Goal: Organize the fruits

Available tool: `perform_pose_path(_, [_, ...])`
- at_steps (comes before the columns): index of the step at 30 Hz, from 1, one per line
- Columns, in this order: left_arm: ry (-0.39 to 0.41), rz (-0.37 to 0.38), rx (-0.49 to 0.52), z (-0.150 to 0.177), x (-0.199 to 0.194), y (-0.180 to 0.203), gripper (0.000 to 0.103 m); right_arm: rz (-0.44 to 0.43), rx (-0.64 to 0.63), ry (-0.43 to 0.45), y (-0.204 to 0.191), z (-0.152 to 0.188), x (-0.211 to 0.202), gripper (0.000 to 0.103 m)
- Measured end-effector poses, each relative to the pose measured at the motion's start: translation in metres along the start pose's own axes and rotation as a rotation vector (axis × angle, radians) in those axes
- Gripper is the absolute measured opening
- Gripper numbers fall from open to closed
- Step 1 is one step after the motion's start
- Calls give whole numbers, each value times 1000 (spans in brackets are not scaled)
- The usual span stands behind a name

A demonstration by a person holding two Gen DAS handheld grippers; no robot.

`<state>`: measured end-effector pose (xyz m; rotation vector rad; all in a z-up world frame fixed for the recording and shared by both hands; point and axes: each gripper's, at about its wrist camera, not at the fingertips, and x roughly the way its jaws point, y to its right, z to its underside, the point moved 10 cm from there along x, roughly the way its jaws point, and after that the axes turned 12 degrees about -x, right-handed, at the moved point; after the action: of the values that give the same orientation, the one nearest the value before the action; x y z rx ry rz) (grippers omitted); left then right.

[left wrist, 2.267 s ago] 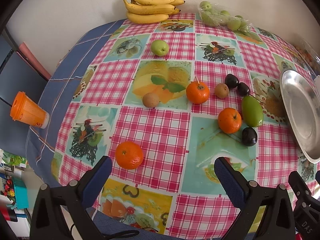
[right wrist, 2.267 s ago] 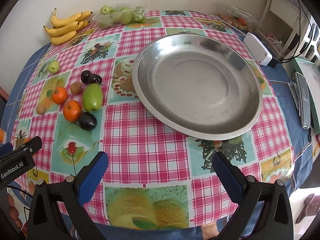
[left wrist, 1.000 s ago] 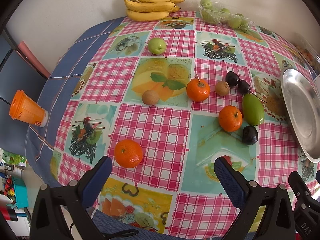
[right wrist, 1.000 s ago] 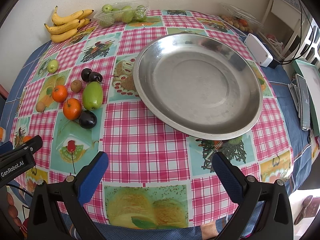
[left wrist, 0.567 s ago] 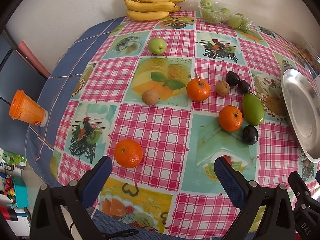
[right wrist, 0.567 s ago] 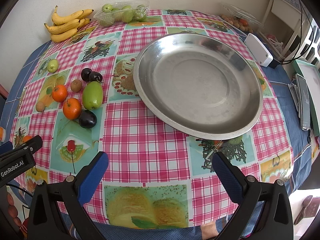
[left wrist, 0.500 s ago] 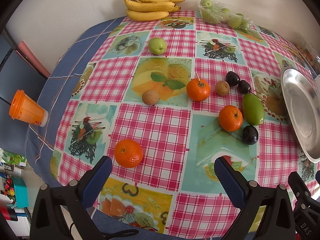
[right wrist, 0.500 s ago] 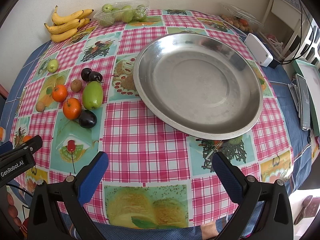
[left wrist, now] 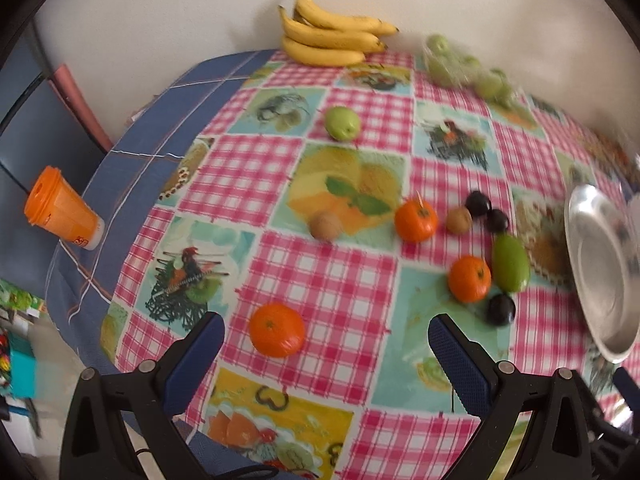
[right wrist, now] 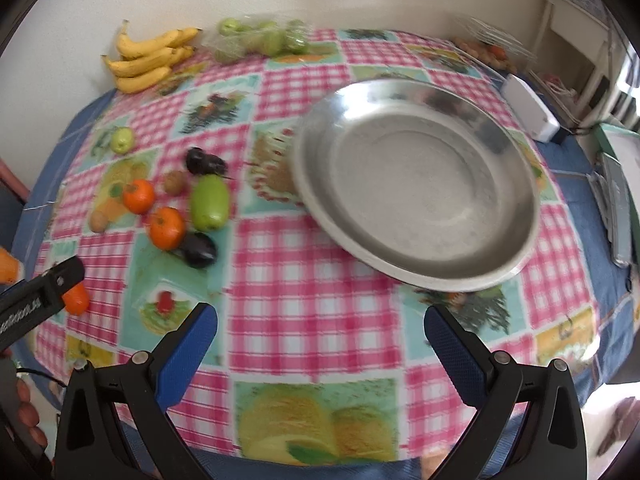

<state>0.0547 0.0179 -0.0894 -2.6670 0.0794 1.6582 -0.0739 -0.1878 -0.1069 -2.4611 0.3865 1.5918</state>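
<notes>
Left wrist view: the left hand-held gripper hangs over the near edge of the desk with its blue-padded jaws spread wide and nothing between them. The landmark here is the nearest orange, which lies on the checked cloth just ahead of the left jaw. Beyond it and to the right sit a second orange, a green mango touching-close beside that one, and a dark plum just in front of the mango. Farther back lie a third orange, two kiwis, two more plums, a green apple and, against the wall, bananas. The steel bowl shows at the right edge.

Right wrist view: the right hand-held gripper is likewise wide open and empty. The steel bowl lies ahead, empty; the loose fruit sits on the cloth left of the bowl, the mango nearest it. Bagged green fruit lies behind the bowl, left.
</notes>
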Motion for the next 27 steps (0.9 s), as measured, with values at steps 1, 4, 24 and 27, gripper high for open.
perform_pose_path(1, [-3, 11, -12, -2, 1, -2, 103, -15, -11, 4, -7, -2, 0, 103])
perform_pose_path(4, [-19, 33, -48, -6, 5, -8, 103, -55, -47, 8, -30, -7, 4, 103])
perform_pose_path(24, [-137, 38, -156, -10, 40, -44, 103, -138, -43, -6, -72, -29, 37, 103])
perform_pose_path(27, [-159, -8, -155, -7, 46, -54, 103, -154, -41, -6, -74, -33, 42, 103])
